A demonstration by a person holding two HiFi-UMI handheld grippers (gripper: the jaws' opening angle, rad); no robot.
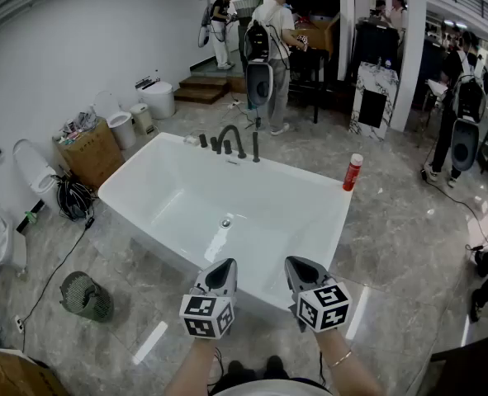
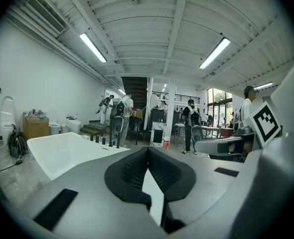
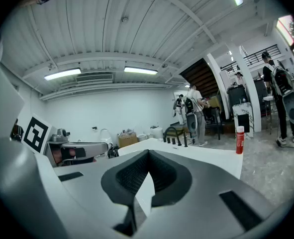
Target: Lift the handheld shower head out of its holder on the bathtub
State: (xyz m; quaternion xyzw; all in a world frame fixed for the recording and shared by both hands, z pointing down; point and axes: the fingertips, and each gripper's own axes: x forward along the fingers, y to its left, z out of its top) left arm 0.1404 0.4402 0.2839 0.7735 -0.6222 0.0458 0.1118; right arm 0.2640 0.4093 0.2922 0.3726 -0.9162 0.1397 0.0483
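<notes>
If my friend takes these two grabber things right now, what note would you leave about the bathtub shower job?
Left gripper: shut, empty, held at the near side of the bathtub.
Right gripper: shut, empty, beside the left one.
Handheld shower head: upright in its holder on the far rim, next to the faucet. A red bottle stands by the far right corner.
Done: nothing yet.
Left: reach across, open a gripper, grip the shower head and lift it out.
</notes>
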